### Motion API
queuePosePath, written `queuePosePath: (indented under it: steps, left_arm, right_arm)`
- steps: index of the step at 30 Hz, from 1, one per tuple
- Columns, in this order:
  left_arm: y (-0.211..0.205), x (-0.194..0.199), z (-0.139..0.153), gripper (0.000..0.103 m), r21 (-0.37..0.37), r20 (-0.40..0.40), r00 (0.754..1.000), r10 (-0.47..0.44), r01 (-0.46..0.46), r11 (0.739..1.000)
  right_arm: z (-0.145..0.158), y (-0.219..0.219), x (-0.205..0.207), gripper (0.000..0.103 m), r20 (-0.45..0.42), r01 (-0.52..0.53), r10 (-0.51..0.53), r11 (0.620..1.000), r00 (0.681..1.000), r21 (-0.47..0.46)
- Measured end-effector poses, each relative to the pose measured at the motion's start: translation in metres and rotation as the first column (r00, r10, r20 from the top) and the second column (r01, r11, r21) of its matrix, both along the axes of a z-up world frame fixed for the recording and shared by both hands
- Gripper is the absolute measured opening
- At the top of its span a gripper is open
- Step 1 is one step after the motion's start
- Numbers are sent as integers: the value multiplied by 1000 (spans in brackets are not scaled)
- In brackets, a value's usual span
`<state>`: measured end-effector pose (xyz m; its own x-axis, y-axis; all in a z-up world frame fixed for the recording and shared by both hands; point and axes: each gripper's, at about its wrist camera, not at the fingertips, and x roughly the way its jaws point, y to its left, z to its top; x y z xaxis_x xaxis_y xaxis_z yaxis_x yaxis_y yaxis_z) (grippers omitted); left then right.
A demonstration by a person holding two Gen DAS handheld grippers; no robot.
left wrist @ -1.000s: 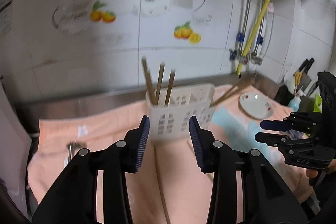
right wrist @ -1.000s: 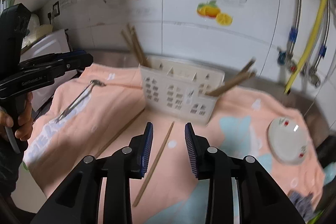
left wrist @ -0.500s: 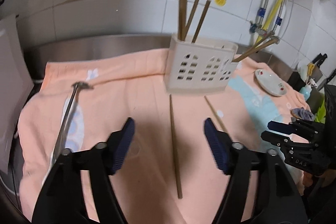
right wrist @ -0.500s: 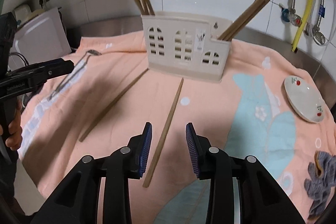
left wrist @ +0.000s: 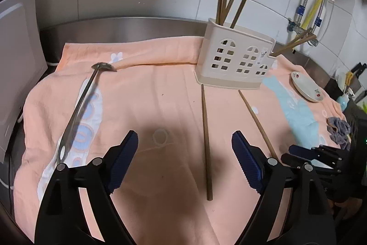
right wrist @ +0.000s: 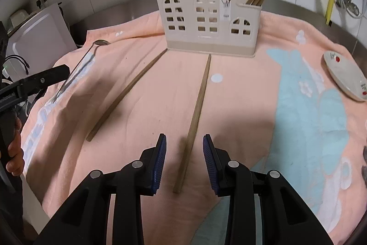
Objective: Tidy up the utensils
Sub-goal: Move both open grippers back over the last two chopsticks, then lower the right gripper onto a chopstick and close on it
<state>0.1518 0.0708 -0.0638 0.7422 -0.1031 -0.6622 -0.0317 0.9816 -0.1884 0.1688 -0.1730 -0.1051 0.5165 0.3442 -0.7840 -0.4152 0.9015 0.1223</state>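
Wooden chopstick (right wrist: 195, 111) lies between the right gripper's (right wrist: 184, 161) narrow jaws, seemingly untouched; left gripper's (left wrist: 184, 159) jaws are opening, empty.

The left gripper (left wrist: 184, 159) tilts downward, its jaws opening wide with nothing gripped; the right gripper (right wrist: 183, 162) tilts downward, jaws narrowly parted.

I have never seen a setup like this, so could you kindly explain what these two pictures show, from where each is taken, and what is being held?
A person holds a two-finger tool in each hand; each carries a camera looking along its jaws. The left gripper, jaws opening, hangs over a peach towel near one loose chopstick. The right gripper straddles the other chopstick without pinching it. Nothing is held. A perforated utensil holder already stands with chopsticks in it; a metal ladle and a small dish lie alongside.
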Motion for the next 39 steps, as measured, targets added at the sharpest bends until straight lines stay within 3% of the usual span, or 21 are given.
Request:
queuePosePath:
  steps: [12,25,39]
  left_arm:
    - [11,-7,-10,97,-24,-25,999,48,-49,999]
    - [19,-8,-17,98,-44,-56,996,76,-79,996]
    - [20,-10,-20,98,-43,-62,995,78,-81,996]
  right_arm:
    - [-12,4,3,33,-27,14,-14,1000,1000,12]
    - [-19,6,6,33,-49,15,-14,1000,999,12]
    - [-23,10,4,25,-34,28,-29,999,999,-28]
